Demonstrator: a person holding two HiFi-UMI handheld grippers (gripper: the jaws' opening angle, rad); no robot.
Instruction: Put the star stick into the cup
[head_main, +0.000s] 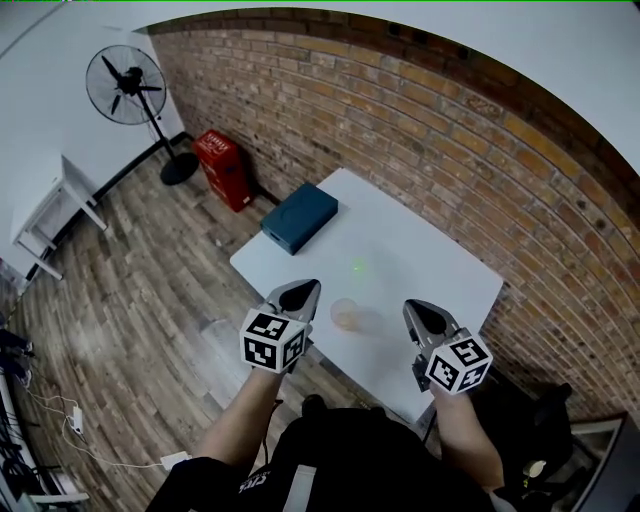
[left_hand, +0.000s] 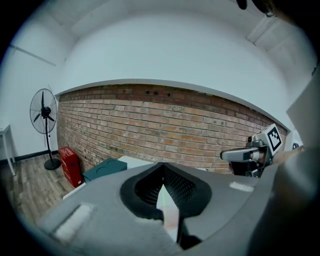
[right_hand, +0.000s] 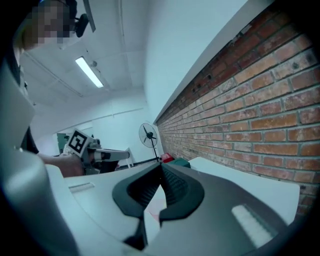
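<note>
A pale translucent cup (head_main: 345, 315) stands near the front edge of the white table (head_main: 430, 265), between my two grippers. A tiny green thing (head_main: 357, 267) lies on the table beyond the cup; it is too small to tell whether it is the star stick. My left gripper (head_main: 311, 286) hovers just left of the cup, its jaws together and nothing between them. My right gripper (head_main: 413, 306) hangs to the right of the cup, also shut and empty. In the left gripper view the closed jaws (left_hand: 162, 169) point toward the brick wall, and the cup (left_hand: 170, 220) shows faintly below them.
A teal box (head_main: 300, 217) lies at the table's far left corner. On the wooden floor to the left stand a red box (head_main: 224, 168) and a pedestal fan (head_main: 130, 90). A brick wall (head_main: 430, 130) runs behind the table.
</note>
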